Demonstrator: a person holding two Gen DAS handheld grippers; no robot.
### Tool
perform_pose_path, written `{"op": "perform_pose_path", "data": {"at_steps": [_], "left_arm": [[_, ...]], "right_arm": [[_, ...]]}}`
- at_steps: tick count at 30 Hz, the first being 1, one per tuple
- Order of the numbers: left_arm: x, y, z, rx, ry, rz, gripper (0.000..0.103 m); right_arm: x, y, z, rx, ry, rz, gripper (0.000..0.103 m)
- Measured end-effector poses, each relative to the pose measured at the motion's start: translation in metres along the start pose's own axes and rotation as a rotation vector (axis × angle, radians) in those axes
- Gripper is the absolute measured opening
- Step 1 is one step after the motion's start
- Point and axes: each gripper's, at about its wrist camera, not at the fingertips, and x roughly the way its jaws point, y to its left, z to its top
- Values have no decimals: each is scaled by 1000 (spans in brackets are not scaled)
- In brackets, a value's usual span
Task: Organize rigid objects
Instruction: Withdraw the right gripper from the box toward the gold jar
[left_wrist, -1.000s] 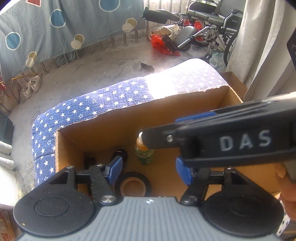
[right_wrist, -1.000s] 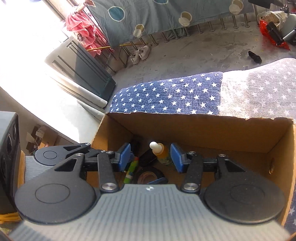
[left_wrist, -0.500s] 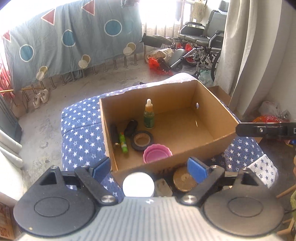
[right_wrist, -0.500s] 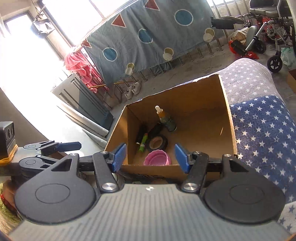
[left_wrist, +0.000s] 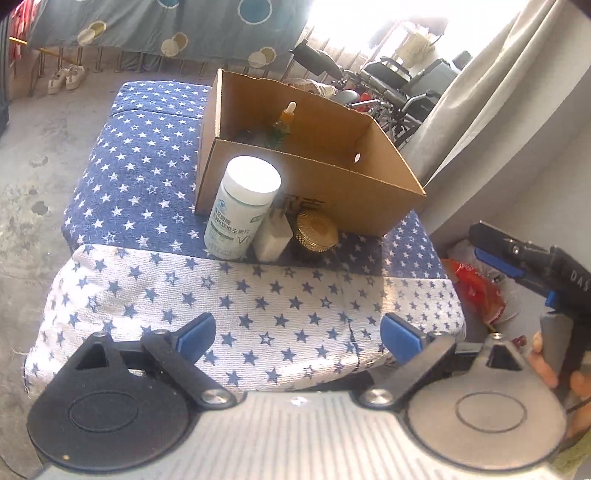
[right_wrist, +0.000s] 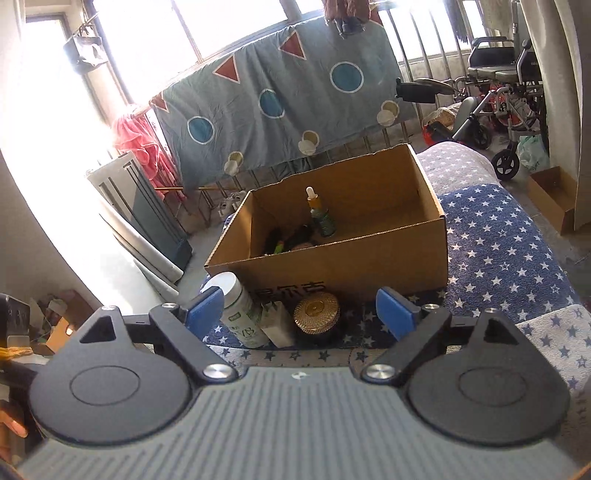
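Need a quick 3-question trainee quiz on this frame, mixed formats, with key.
1. True or false: the white bottle stands inside the cardboard box.
2. Which sits between the white bottle and the gold-lidded jar? A) white carton B) tape roll C) pink lid
3. Fill in: the dropper bottle stands ___ the box.

Key: 1 false, it stands on the star-print cloth in front of the box; 2 A; 3 inside.
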Motion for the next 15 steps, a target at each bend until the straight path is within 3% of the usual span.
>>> {"op": "perform_pose_path", "data": {"at_steps": [2, 8, 15], "left_arm": [[-13, 0, -10, -20, -65, 32, 103], [-35, -10, -28, 27, -169, 127, 103], [-32, -37, -46, 184, -227, 351, 103]], "right_arm": [[-8, 2, -7, -18, -7, -13, 102], [-24, 1, -17, -74, -11, -99, 102], [-62, -2, -17, -279, -78, -265, 102]]}}
